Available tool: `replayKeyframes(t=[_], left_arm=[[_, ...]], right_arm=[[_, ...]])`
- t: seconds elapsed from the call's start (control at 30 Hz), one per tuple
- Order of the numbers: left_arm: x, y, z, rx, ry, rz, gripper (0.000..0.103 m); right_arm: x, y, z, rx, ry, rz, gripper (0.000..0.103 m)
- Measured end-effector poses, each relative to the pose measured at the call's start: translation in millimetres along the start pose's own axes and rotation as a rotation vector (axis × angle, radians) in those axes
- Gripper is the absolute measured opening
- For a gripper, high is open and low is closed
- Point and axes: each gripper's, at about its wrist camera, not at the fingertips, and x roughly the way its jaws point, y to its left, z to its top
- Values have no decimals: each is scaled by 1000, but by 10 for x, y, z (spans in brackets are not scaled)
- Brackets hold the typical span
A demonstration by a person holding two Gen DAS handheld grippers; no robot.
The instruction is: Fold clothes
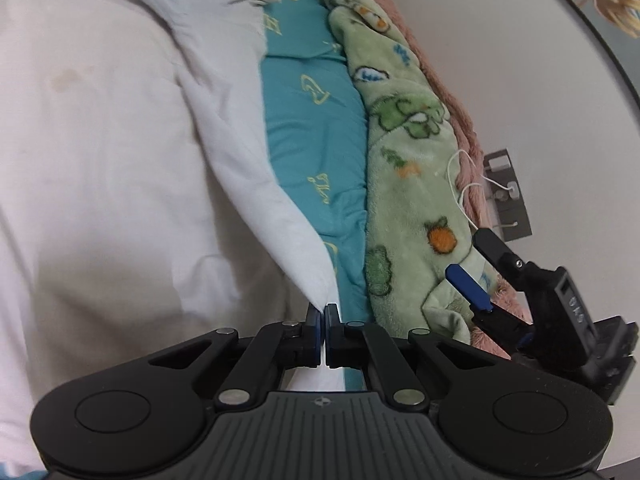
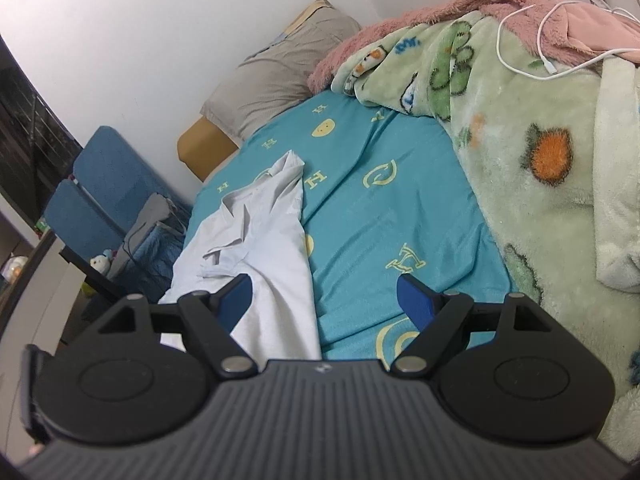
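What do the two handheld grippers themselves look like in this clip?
Both match: the left gripper and right gripper have a ribbed dark grey body, two round black discs, black linkage arms with silver pivot pins, and black fingers faced with blue pads. No sleeves or cables show on them.

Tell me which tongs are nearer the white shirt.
Left. The left tongs are shut on a corner of the white shirt. The right tongs hang open above its edge, not gripping it.

Left wrist view: close, rolled sideways. Right wrist view: farther, down. Both show teal sheet point(image 1: 316, 128).
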Motion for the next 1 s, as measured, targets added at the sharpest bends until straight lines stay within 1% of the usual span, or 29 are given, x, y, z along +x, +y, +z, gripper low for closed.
replayKeyframes(t=[0.1, 0.2, 0.27, 0.33, 0.37, 0.4, 0.43, 0.47, 0.5, 0.53, 0.63, 0.7, 0.73, 0.87, 0.93, 1.0], left_arm=[[-177, 235, -2, -26, 0, 61, 2], [-163, 428, -67, -9, 19, 192, 2], [-108, 510, -98, 0, 34, 258, 2], [-92, 544, -84, 3, 34, 276, 3], [-107, 541, -66, 7, 28, 281, 6], [-130, 520, -36, 17, 14, 292, 12], [-154, 496, -2, 28, -1, 304, 15], [-186, 474, 45, 47, -17, 321, 26], [-220, 453, 96, 68, -34, 339, 40], [-254, 432, 146, 89, -50, 357, 43], [-275, 338, 423, 182, -117, 441, 48], [-244, 282, 658, 263, -179, 524, 54], [-211, 262, 791, 302, -210, 562, 55], [154, 121, 1357, 518, -318, 719, 59], [326, 133, 1629, 590, -357, 771, 61], [462, 214, 1893, 622, -382, 805, 61]], right_arm=[[26, 46, -20, -23, 11, -11, 81], [59, 105, -52, -48, 26, -18, 81], [75, 152, -75, -71, 33, -24, 81], [84, 201, -103, -96, 37, -34, 81], [87, 229, -116, -110, 34, -42, 81], [88, 262, -128, -124, 28, -48, 81], [90, 296, -140, -138, 23, -55, 81], [94, 328, -148, -146, 16, -57, 81], [100, 360, -157, -153, 9, -59, 81], [116, 392, -161, -156, 4, -56, 81], [190, 479, -165, -160, -2, -43, 81], [273, 543, -173, -167, -2, -43, 81], [322, 574, -174, -173, -3, -46, 81], [550, 667, -195, -209, -4, -67, 81], [693, 680, -206, -230, -6, -92, 81], [834, 681, -211, -243, 0, -110, 81]])
